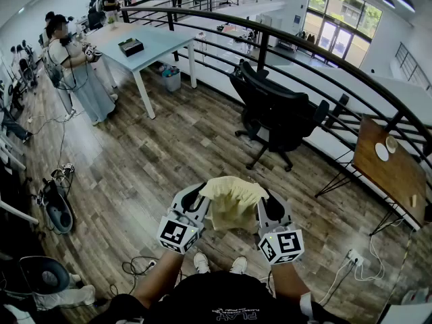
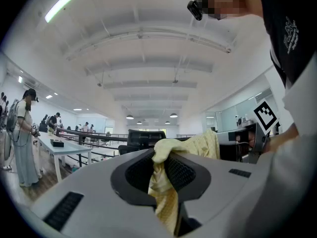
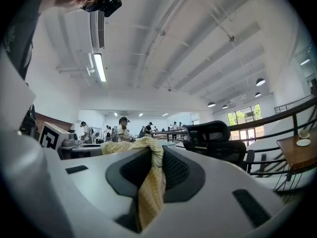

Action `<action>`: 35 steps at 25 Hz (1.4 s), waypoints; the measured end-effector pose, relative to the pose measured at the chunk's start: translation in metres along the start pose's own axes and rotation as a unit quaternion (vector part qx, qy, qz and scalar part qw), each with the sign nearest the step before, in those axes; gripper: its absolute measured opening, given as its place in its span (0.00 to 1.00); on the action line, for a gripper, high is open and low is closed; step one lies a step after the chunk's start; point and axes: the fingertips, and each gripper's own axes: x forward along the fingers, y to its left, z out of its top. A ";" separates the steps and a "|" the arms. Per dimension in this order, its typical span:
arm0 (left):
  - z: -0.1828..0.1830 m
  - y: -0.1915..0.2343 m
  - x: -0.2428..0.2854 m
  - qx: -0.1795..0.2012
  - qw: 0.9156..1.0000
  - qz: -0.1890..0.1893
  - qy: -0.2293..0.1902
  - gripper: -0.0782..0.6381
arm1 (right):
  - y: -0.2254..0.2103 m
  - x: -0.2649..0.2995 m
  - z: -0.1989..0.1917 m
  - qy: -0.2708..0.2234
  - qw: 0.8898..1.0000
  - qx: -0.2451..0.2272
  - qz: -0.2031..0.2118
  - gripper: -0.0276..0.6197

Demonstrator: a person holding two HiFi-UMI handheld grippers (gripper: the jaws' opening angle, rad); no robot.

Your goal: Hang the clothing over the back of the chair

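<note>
cloth [image 1: 230, 198] pinched by both grippers, left [image 1: 194, 208] and right [image 1: 270, 211] | slung crosswise between them | chair [image 1: 280, 113] ahead, well apart, nearer right

Bright, even daylight from windows [image 1: 337, 24]; strong fisheye distortion; dark corners.

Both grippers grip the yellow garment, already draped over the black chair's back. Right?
Not draped yet. In the head view both the left gripper and right gripper grip the yellow garment, but it hangs between them, short of the black chair.
</note>
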 end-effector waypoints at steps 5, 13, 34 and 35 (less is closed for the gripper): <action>0.002 0.018 0.014 0.010 1.000 -0.002 -0.006 0.19 | 0.000 0.025 0.002 -0.012 1.000 -0.010 0.006 0.15; 0.003 0.026 0.013 0.003 1.000 -0.001 -0.009 0.19 | 0.003 0.031 -0.001 -0.012 1.000 0.002 0.012 0.15; 0.009 0.064 -0.026 -0.001 1.000 -0.006 -0.019 0.19 | 0.063 0.048 -0.001 -0.030 0.999 -0.003 0.023 0.15; 0.008 0.067 -0.028 -0.004 1.000 -0.009 -0.018 0.19 | 0.066 0.049 -0.002 -0.029 0.999 -0.006 0.020 0.15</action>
